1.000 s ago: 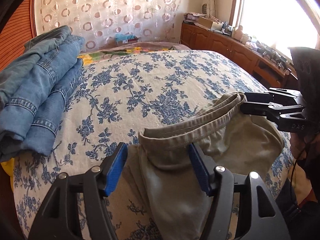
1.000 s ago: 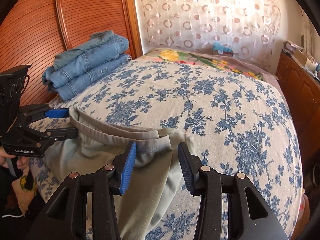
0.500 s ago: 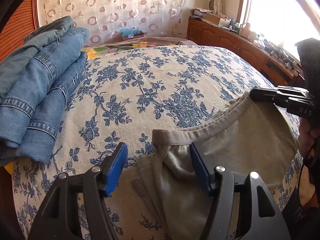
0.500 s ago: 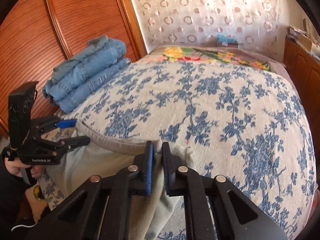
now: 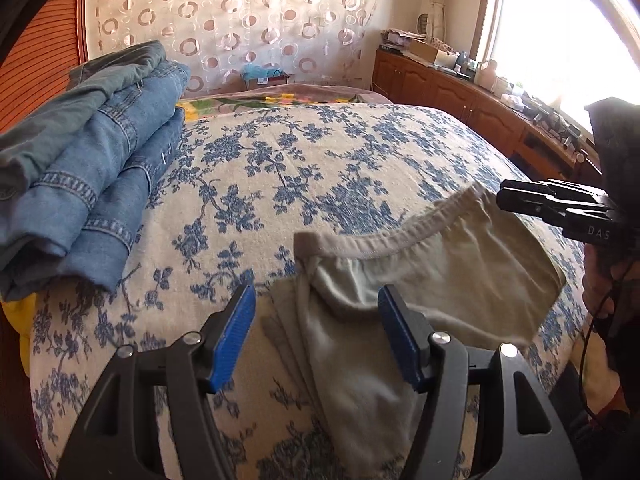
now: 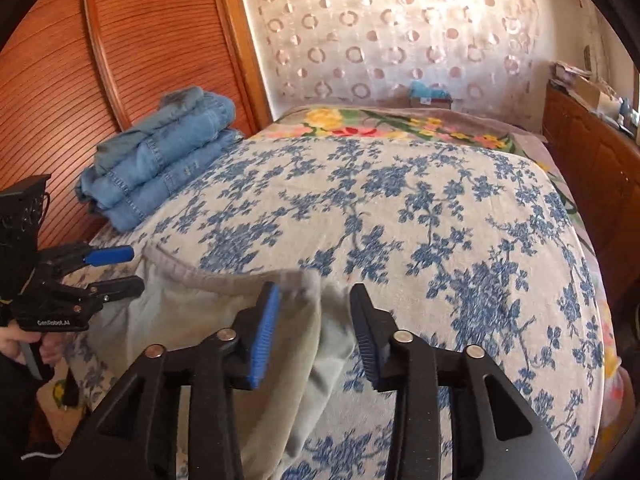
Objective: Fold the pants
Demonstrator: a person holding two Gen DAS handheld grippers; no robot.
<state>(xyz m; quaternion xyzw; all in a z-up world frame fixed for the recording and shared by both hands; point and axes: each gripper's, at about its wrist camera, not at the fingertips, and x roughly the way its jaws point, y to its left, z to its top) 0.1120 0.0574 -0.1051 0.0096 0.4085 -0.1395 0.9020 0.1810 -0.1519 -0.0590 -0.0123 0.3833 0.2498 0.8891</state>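
Observation:
Pale khaki pants (image 5: 440, 280) lie at the near edge of the bed, waistband toward the far side. My left gripper (image 5: 316, 312) is open, its blue pads standing wide either side of the waistband's left end without pressing it. My right gripper (image 6: 316, 300) hovers over the waistband's right end. Its jaws are opening, and the cloth (image 6: 192, 308) sits loose between them, close to the blue left pad. Each gripper shows in the other's view: the right gripper (image 5: 508, 200) at the waistband's far end, the left gripper (image 6: 128, 268) at the pants' left edge.
A stack of folded blue jeans (image 5: 92, 184) (image 6: 160, 160) sits on the bed's left side by a wooden slatted door (image 6: 120, 60). The blue-flowered bedspread (image 5: 300, 168) stretches ahead. A wooden cabinet (image 5: 460, 96) with clutter runs under the window on the right.
The right gripper closed on the waistband end half a second ago and now has its jaws apart again. The waistband lies flatter on the bed. The left gripper stayed open.

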